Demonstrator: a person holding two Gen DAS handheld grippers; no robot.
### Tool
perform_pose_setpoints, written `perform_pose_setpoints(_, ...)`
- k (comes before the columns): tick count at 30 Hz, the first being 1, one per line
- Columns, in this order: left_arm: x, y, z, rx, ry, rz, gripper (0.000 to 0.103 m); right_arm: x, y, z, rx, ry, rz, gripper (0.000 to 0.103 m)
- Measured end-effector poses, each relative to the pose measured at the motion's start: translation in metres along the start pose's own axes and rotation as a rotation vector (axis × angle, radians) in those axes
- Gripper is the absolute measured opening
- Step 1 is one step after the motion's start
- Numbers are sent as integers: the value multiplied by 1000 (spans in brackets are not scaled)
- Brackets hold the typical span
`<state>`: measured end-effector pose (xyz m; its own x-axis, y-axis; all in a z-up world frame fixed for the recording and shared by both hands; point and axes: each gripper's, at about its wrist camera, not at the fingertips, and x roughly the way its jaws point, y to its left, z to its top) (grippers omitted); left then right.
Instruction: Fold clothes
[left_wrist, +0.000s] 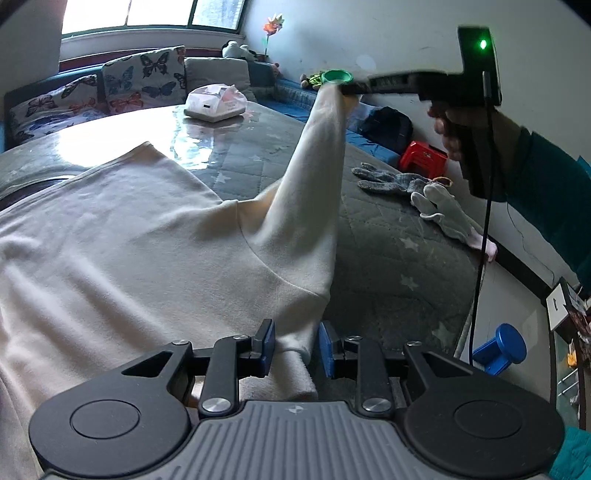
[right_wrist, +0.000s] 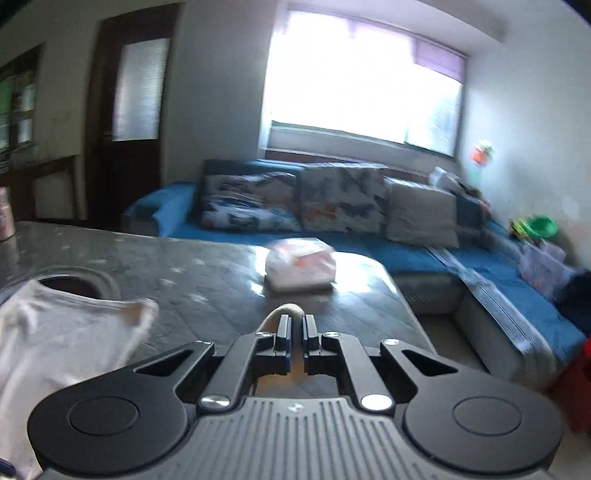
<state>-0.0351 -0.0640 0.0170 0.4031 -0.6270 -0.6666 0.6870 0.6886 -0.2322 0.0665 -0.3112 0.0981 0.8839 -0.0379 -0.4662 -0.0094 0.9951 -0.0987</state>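
1. My right gripper (right_wrist: 294, 325) is clenched on the cuff of the cream garment's sleeve (left_wrist: 314, 177), holding it up in the air above the surface (left_wrist: 388, 236).
2. My left gripper (left_wrist: 295, 347) is released, its jaws spread on either side of the garment's corner at the near edge.
3. The cream garment (left_wrist: 122, 236) lies spread flat over the grey quilted surface.
4. A pair of grey gloves (left_wrist: 413, 188) lies well apart to the right, and a white packet (left_wrist: 216, 103) rests at the far end.
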Motion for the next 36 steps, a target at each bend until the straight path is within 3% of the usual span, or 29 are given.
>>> perform_pose_setpoints(5,1,-2,0,29,10,-17,31,6,-28,-36,83,155,-118,8)
perform_pose_setpoints(9,0,-7,4,59,15,-17,32,3,-33,-45,155,179,-62,11)
perform_pose_setpoints(11,-2,-9,8,65,1,-19,32,6,-30,-46,161,184,-38,25)
perform_pose_setpoints(13,-3,-11,13,62,-21,-16,32,12,-25,-46,163,190,-22,32)
perform_pose_setpoints(19,11,-20,24,95,-34,2,32,24,-24,-51,168,239,-8,32)
perform_pose_setpoints(27,26,-24,26,113,-25,4,30,52,-11,-40,51,286,54,29)
perform_pose_setpoints(30,29,-23,25,118,-10,-9,30,61,-9,-41,47,310,70,11)
perform_pose_setpoints(31,30,-23,24,120,-5,-14,30,62,-8,-40,35,300,61,6)
perform_pose_setpoints(36,32,-22,22,132,10,-40,30,63,5,-21,-35,203,34,4)
